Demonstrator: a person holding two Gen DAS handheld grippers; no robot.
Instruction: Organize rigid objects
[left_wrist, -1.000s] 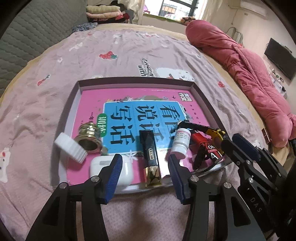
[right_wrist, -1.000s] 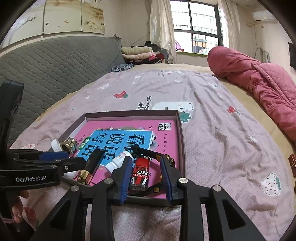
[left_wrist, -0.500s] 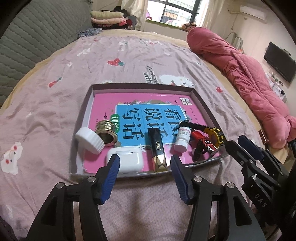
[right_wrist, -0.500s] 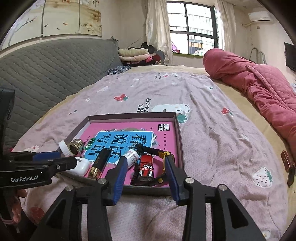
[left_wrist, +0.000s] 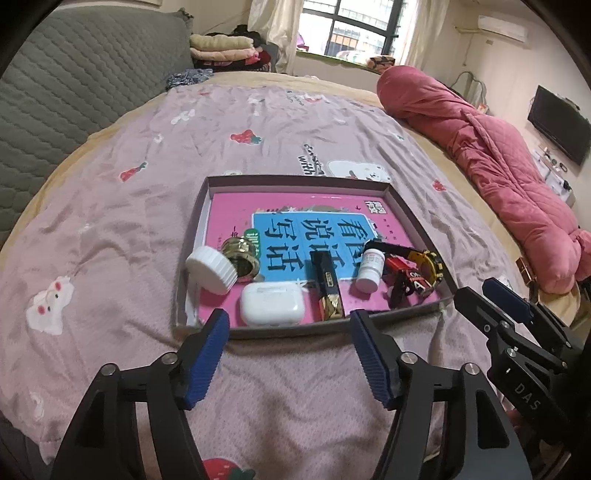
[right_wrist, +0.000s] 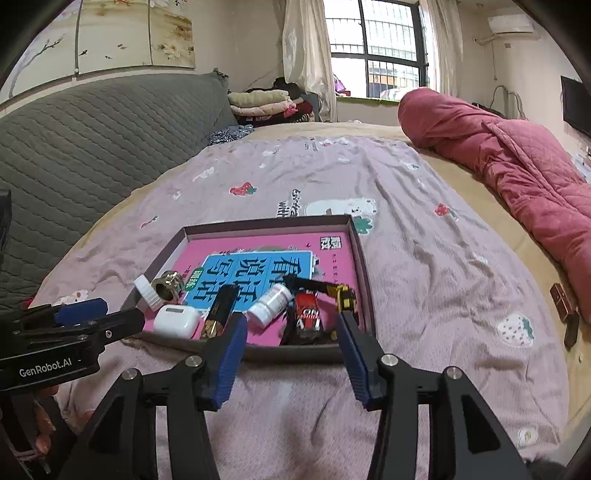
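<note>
- Two grippers hover over a bed, both with jaws spread apart and holding nothing: the left gripper (left_wrist: 288, 350) and the right gripper (right_wrist: 291, 354), each just short of the near rim of a shallow tray (left_wrist: 406, 218).
- Ahead of the left jaws, the tray's near edge holds a white earbud case (left_wrist: 271, 303) and, just beside it toward the right jaw, a black-and-gold lighter (left_wrist: 328, 286) lying lengthwise.
- Beyond the left jaw's tip, a white ribbed cap (left_wrist: 210, 269) leans on the tray's side wall, touching a brass fitting (left_wrist: 242, 254).
- Past the right jaw of the left gripper, a small white bottle (left_wrist: 370, 268) lies on its side, near a red toy car (left_wrist: 404, 275) and a yellow-and-black toy excavator (left_wrist: 428, 260).
- From the right wrist view, the car (right_wrist: 306, 315) sits straight ahead between the jaws; its roof reads "ON" and "FASHION".
- Lining the tray is a pink book (left_wrist: 295, 199) with a blue panel of large Chinese characters.
- The left gripper's body shows in the right view with "GenRobot.AI" printed; the right one's shows "DAS".
- Around the tray: a lilac bedspread (left_wrist: 129, 240) with strawberry prints, a rolled red quilt (left_wrist: 498, 162) and a grey headboard (right_wrist: 92, 129).
</note>
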